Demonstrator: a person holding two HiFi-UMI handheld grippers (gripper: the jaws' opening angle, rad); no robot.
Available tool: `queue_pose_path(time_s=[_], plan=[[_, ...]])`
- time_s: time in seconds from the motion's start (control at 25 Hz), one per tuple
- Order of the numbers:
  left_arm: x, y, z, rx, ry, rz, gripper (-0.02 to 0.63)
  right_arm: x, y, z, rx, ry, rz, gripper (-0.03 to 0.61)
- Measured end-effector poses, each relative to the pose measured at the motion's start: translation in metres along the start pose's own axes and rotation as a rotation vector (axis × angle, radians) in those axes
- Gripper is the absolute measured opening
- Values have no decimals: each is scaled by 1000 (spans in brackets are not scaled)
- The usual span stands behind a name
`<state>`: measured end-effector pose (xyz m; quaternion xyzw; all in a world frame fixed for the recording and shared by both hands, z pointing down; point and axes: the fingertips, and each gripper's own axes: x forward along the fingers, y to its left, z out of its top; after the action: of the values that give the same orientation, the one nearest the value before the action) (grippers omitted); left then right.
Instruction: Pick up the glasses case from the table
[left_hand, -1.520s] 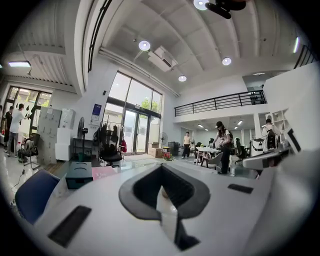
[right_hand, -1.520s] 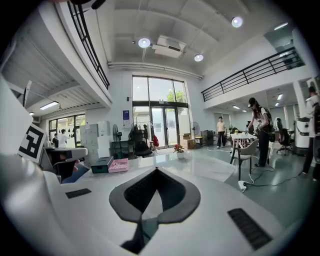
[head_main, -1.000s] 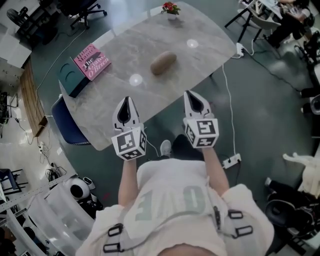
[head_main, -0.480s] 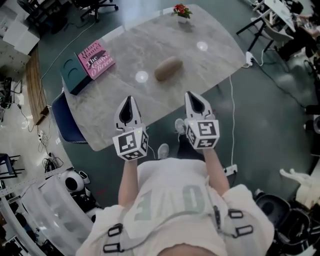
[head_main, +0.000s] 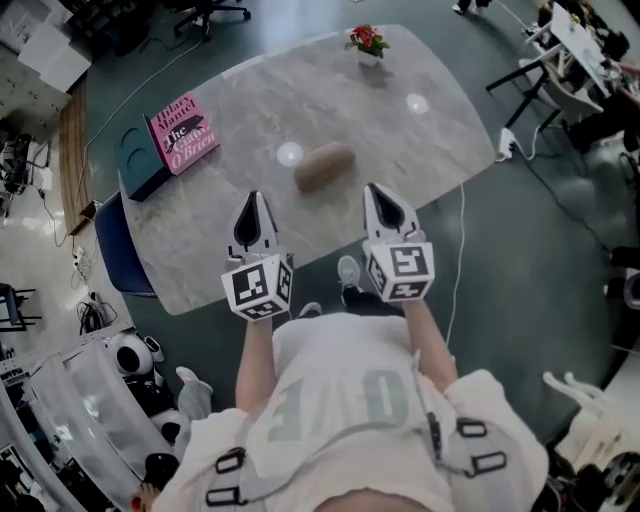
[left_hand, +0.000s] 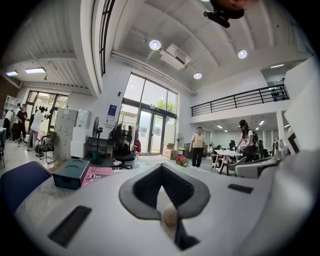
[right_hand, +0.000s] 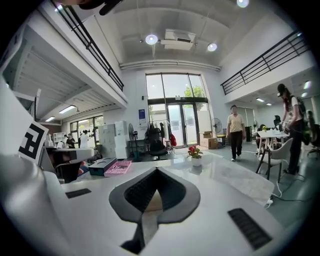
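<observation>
Glasses case (head_main: 325, 166): brown, oblong, rounded at both ends, with a matt surface; it looks closed, though the head view is too small to be sure.
Case position: flat on the grey marble-patterned table (head_main: 430, 130), towards the near edge, ahead of both grippers and between their lines, touching neither.
Left gripper (head_main: 254, 198): held out on a bare forearm, pointing across the near table edge; its jaws are pressed together to a point with nothing pinched. A small tan blob low in the left gripper view's hollow is probably the case.
Right gripper (head_main: 375, 192): level with the left one and roughly parallel to it, tip just over the table edge; jaws pressed together and empty.
Marker cubes: one on the back of each gripper, facing up at the head camera.
Pink paperback book (head_main: 182, 140): at the far left corner, well apart from the case.
Dark teal box (head_main: 135, 172): under the book's left side.
Red flowers in a small white pot (head_main: 367, 42): at the far edge.
</observation>
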<state>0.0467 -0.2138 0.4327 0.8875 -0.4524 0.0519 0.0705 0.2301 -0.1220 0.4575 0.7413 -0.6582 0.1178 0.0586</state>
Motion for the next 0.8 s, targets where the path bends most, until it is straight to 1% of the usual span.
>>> queue_pose_path(time_s=[0.12,0.2,0.36,0.64,0.8], plan=[[9,-6,2,-1,8,38,3,13,-5,4,-43,24,58,1],[12,-6,3,-16,10,60,3,19,-8,7,-61,19,76,2],[21,-3,0,-37,22,71,3,28,-13,7,-30,20,60,2],[34,-1,11,22,17,32,3,34,-16,15,-10,9,35,2],[43,5,16,46,7,29,3,37,-22,20,32,-32,21,2]])
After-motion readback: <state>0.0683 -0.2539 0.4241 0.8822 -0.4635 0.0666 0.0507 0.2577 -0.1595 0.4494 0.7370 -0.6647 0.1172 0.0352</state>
